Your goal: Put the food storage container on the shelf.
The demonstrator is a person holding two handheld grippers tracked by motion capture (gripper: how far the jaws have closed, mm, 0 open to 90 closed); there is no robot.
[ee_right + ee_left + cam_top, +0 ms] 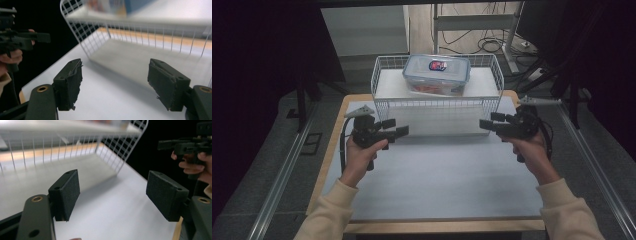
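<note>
The white table point(432, 175) carries one wire basket point(437, 107) holding one lidded container point(437, 74). Your left gripper point(396, 127) and right gripper point(486, 122) both stand open and empty, flanking the basket's near wall. The container's label is too blurred to read.

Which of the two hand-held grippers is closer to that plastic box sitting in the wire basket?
Right, narrowly. The right gripper hovers below the lidded box to its right; the left gripper hovers below-left, slightly farther. Both are outside the wire basket.
</note>
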